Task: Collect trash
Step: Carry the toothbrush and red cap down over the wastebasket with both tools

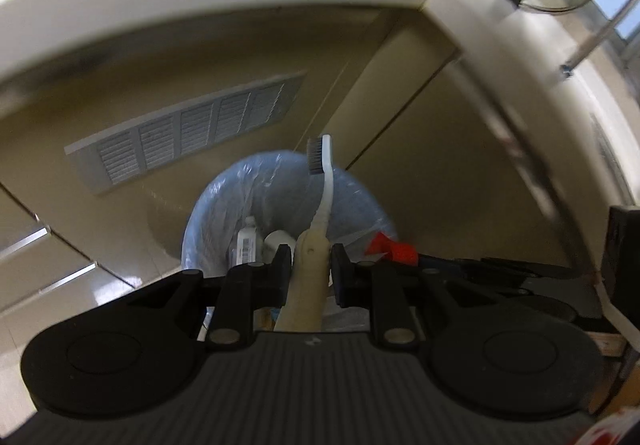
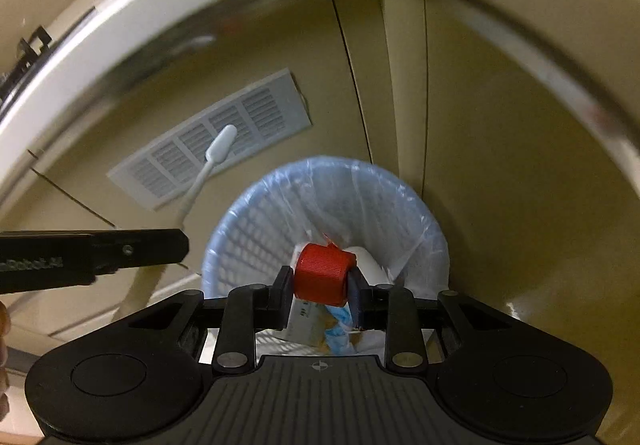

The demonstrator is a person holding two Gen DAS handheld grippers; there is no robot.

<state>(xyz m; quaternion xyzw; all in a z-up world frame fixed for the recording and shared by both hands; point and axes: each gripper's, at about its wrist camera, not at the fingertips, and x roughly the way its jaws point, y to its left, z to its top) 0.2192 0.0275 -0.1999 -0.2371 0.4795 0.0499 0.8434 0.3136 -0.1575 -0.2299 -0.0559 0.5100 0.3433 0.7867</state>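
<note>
Partly legible white lettering, ending "Robot.AI", runs along the left gripper's arm, and a barcode label shows on a small white tube lying inside the blue basket. Above that plastic-lined basket, the left gripper has its 2 jaws nearly closed on the beige handle of a toothbrush, bristled head pointing away over the basket. Just beside it, also above the basket, the right gripper pinches a red bottle cap between narrowly parted jaws.
</note>
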